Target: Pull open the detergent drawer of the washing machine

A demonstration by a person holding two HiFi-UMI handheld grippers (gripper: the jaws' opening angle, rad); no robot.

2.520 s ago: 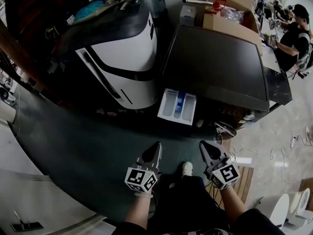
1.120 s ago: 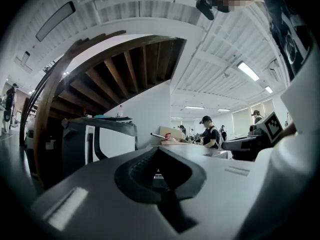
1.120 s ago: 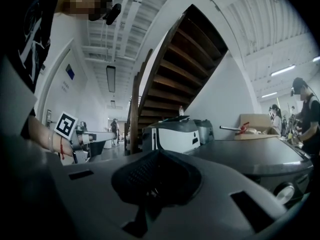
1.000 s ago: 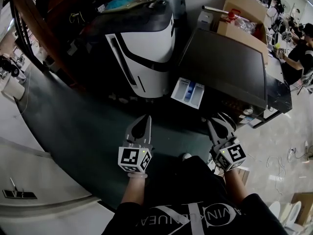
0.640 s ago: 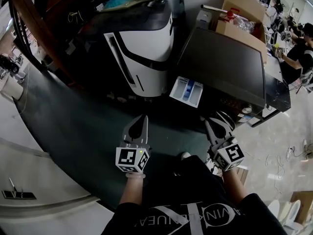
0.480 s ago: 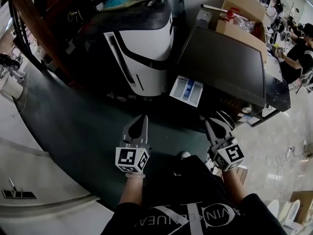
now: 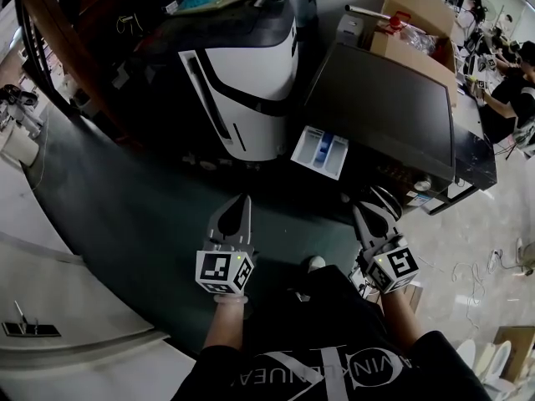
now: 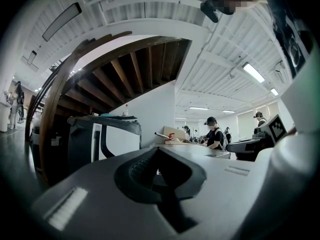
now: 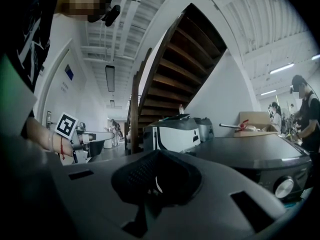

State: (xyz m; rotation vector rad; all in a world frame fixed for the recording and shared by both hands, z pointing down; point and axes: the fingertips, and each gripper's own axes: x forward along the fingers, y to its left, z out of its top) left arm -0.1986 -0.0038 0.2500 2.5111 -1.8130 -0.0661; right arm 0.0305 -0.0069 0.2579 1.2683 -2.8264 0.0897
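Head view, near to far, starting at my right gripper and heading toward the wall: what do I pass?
Near to far: right gripper → pulled-out detergent drawer → washing machine → cardboard box.

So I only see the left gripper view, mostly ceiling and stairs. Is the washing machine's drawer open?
Observer: Yes. In the head view the white drawer sticks out from the washer.
Visitor: Is a gripper pulling on it?
Observer: No. The left gripper and the right gripper are both held short of it, touching nothing.
Visitor: Is the right one open, ready to grab?
Observer: No. The right gripper view shows its jaws together and empty.
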